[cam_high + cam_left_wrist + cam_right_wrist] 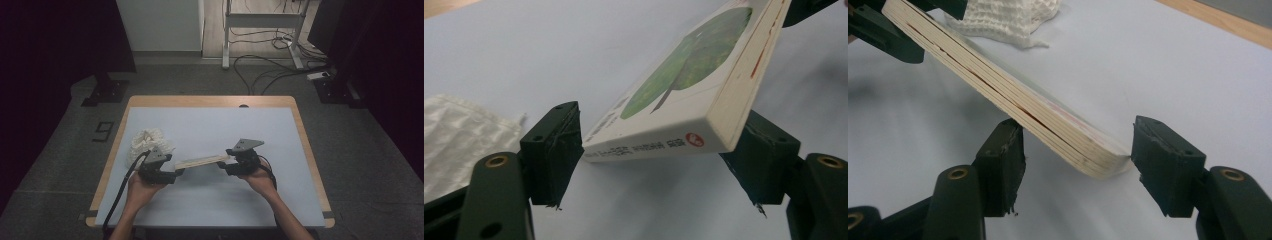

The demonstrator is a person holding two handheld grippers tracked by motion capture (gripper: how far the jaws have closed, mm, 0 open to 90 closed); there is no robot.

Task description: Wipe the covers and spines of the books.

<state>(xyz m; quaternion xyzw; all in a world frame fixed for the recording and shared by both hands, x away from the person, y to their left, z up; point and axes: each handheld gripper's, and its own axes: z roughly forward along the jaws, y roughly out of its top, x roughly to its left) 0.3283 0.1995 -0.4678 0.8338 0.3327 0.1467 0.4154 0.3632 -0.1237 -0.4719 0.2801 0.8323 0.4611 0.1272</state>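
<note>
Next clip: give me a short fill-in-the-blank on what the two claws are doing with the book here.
1. The book spans between the left claw and the ____ claw.
2. Behind the left claw, a white mesh ____ lies on the table.
3. In the left gripper view, the book's cover shows a ____ tree.
4. In the right gripper view, the book's ____ edge faces the camera.

Missing words: right; bag; green; page

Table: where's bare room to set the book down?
Free: the table far half and right side beyond the right gripper, plus the near strip. Crowded: left, where the white mesh bag sits behind the left gripper and book.
</note>
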